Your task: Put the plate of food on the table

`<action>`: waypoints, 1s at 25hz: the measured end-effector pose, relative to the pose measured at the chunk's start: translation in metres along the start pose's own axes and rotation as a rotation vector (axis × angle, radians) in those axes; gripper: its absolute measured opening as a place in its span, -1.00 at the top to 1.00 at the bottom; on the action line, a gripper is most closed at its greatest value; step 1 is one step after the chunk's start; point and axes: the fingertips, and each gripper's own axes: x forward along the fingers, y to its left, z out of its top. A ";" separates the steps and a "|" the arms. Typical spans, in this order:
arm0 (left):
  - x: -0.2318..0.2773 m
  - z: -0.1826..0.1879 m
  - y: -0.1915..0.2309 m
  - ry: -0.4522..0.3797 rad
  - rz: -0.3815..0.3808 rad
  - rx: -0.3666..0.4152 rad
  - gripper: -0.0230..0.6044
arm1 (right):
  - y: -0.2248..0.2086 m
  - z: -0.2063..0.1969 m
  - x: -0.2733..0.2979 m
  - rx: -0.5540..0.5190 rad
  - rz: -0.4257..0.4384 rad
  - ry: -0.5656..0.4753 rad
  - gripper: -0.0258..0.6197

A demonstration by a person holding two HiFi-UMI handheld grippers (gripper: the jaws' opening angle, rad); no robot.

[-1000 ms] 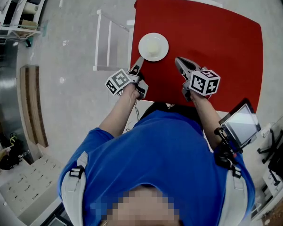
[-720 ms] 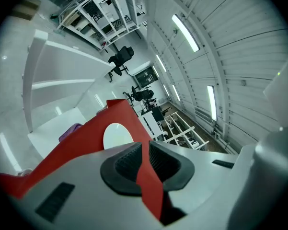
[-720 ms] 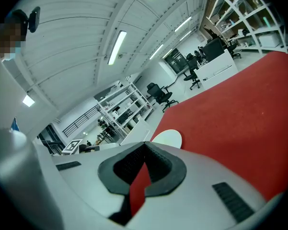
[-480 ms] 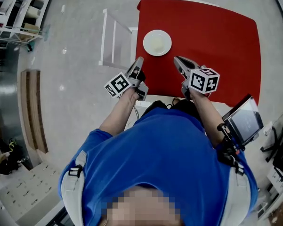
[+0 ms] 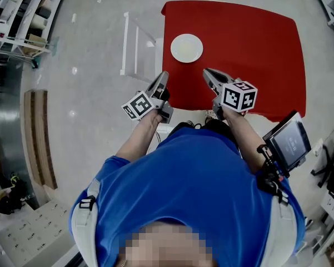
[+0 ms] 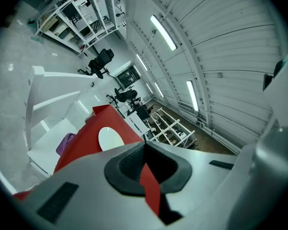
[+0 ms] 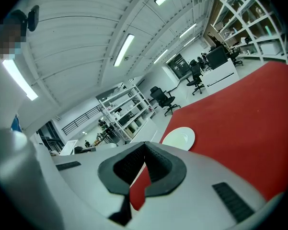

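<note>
Grey plastic on both: the left hand-held gripper (image 5: 164, 77) hangs at the near left corner of the surface (image 5: 255, 43), and the right hand-held gripper (image 5: 207, 72) hangs just inside its near edge. Each has its jaws pressed together on nothing. Open red top lies between them. Beyond both tips and touching neither, the plate (image 5: 186, 48) sits flat on the surface, close to the left edge and roughly midway to the far one. To its right the red top runs wide and open. A white chair (image 5: 134, 43) stands just beside the left edge. A tablet (image 5: 289, 141) sits off the near right corner. Pale floor (image 5: 83, 93) surrounds everything, with shelves (image 5: 22, 10) far left.
</note>
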 end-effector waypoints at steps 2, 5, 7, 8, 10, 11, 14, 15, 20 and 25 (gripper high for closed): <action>-0.014 -0.001 -0.005 0.004 -0.014 0.010 0.90 | 0.014 -0.006 -0.004 -0.008 -0.001 -0.007 0.92; -0.010 -0.004 -0.008 0.012 -0.028 0.017 0.90 | 0.013 -0.005 -0.005 -0.013 -0.003 -0.013 0.92; -0.004 -0.004 -0.008 0.019 -0.036 0.022 0.90 | 0.011 -0.003 -0.005 -0.014 -0.004 -0.017 0.92; -0.002 -0.004 -0.009 0.022 -0.039 0.026 0.90 | 0.010 -0.002 -0.005 -0.015 -0.006 -0.019 0.92; -0.001 -0.005 -0.010 0.028 -0.048 0.033 0.91 | 0.011 -0.003 -0.006 -0.016 -0.009 -0.024 0.92; -0.007 -0.007 -0.011 0.031 -0.053 0.037 0.91 | 0.017 -0.007 -0.008 -0.017 -0.011 -0.027 0.92; -0.041 -0.015 -0.013 0.041 -0.071 0.046 0.91 | 0.045 -0.032 -0.020 -0.023 -0.023 -0.038 0.92; -0.047 -0.017 -0.012 0.046 -0.072 0.050 0.91 | 0.050 -0.036 -0.022 -0.022 -0.027 -0.041 0.92; -0.041 -0.018 -0.010 0.066 -0.078 0.060 0.90 | 0.047 -0.038 -0.023 -0.011 -0.039 -0.043 0.92; -0.042 -0.021 -0.012 0.066 -0.092 0.055 0.91 | 0.048 -0.044 -0.024 -0.015 -0.040 -0.036 0.92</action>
